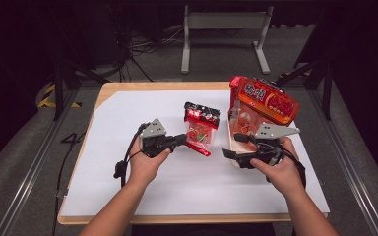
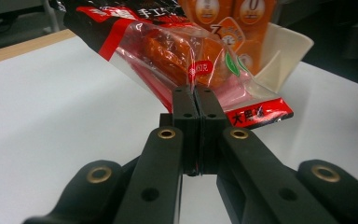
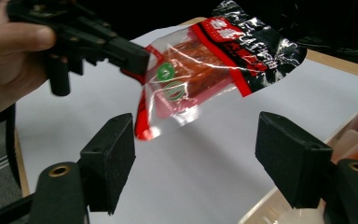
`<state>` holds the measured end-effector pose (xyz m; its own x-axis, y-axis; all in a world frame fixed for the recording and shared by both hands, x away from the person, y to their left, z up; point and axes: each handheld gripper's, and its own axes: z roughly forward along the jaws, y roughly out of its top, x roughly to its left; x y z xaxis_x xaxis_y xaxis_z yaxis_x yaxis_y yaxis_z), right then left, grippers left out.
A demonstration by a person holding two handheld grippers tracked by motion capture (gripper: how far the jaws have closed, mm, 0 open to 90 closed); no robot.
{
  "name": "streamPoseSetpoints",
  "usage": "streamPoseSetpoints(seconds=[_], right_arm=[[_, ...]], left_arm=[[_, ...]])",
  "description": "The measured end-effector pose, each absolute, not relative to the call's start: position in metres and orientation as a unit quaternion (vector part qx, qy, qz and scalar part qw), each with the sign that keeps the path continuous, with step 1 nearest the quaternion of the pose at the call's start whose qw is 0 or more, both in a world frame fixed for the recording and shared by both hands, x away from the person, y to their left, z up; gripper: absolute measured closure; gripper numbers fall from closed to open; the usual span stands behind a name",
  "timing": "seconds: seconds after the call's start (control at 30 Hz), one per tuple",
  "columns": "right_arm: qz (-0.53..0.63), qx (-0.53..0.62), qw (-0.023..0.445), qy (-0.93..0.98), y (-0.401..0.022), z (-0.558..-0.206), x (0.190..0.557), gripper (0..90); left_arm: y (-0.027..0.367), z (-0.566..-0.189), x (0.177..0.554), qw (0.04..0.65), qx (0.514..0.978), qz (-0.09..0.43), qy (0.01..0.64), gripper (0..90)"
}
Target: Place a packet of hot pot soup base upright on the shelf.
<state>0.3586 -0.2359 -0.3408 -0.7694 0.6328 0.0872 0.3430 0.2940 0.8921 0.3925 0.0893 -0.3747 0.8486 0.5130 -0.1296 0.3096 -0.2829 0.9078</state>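
A clear snack packet [image 1: 200, 129] with red and black ends hangs just above the white sheet at the table's middle. My left gripper [image 1: 182, 139] is shut on its lower left edge. In the left gripper view the jaws [image 2: 196, 93] clamp the packet's [image 2: 168, 46] clear plastic. My right gripper [image 1: 231, 156] stands open to the packet's right, by the white bin [image 1: 230, 143]. The right gripper view has its wide-apart jaws [image 3: 200, 156] with nothing between them, and beyond them the packet [image 3: 205, 65] pinched by the left gripper [image 3: 137, 58].
The white bin [image 2: 284, 51] at the right holds large red and orange packets [image 1: 270, 101]. A white sheet [image 1: 177, 182] covers most of the wooden table [image 1: 162, 86]. Metal stands and cables are on the floor beyond the far edge.
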Motion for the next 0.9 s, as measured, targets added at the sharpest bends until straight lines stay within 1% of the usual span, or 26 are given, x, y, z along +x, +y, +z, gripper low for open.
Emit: streamPoseSetpoints(seconds=[0.13, 0.4, 0.6, 0.77, 0.9], right_arm=[[0.505, 0.324, 0.140, 0.787, -0.229, -0.347, 0.364, 28.0], [0.507, 0.303, 0.121, 0.798, -0.219, -0.352, 0.363, 24.0], [0.505, 0.307, 0.108, 0.799, -0.218, -0.352, 0.361, 22.3], [0.509, 0.308, 0.085, 0.799, -0.217, -0.355, 0.361, 21.5], [0.503, 0.313, 0.079, 0.802, -0.218, -0.357, 0.363, 21.4]], left_arm=[[0.091, -0.371, 0.379, 0.548, 0.790, 0.101, 0.254, 89.0], [0.092, -0.365, 0.364, 0.556, 0.788, 0.106, 0.243, 89.0], [0.090, -0.364, 0.359, 0.557, 0.789, 0.107, 0.237, 88.9], [0.088, -0.363, 0.357, 0.561, 0.791, 0.109, 0.221, 88.9], [0.086, -0.364, 0.356, 0.563, 0.791, 0.108, 0.213, 88.9]])
